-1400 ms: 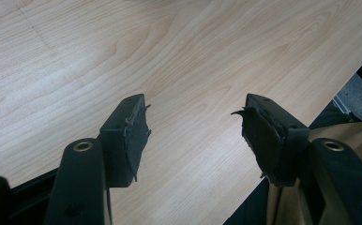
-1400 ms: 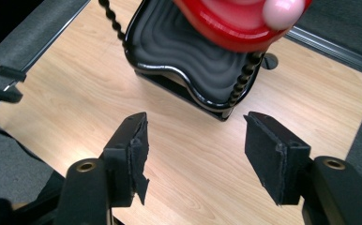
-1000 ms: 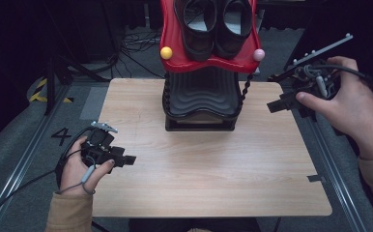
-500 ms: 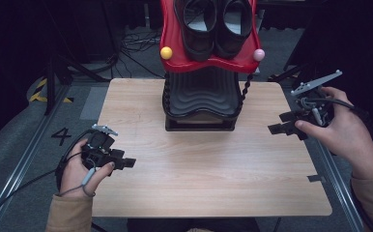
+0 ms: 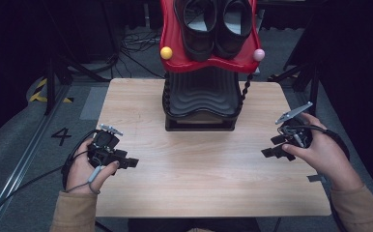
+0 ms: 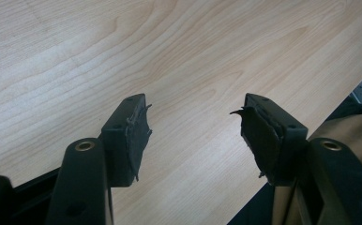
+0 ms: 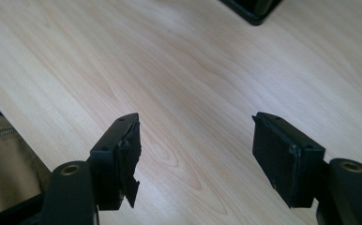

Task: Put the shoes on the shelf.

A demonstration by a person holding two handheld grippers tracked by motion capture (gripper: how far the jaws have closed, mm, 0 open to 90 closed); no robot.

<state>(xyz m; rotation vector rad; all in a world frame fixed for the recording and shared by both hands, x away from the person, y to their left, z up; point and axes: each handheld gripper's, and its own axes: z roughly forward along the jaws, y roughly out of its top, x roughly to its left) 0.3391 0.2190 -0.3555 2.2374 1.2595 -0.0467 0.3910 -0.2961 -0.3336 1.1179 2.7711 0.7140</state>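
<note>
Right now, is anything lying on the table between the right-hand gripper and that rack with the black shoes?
Nothing visible. Bare wooden table lies between the open right gripper and the black ribbed rack bearing the black shoes.

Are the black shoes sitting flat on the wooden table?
No, the black shoes rest up on a red tray above the table.

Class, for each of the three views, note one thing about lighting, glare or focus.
High view: the table is evenly lit, its surroundings dark. Left gripper view: soft glare on the wood's upper left, left tongs sharp. Right gripper view: pale sheen across the wood, right tongs sharp.
</note>
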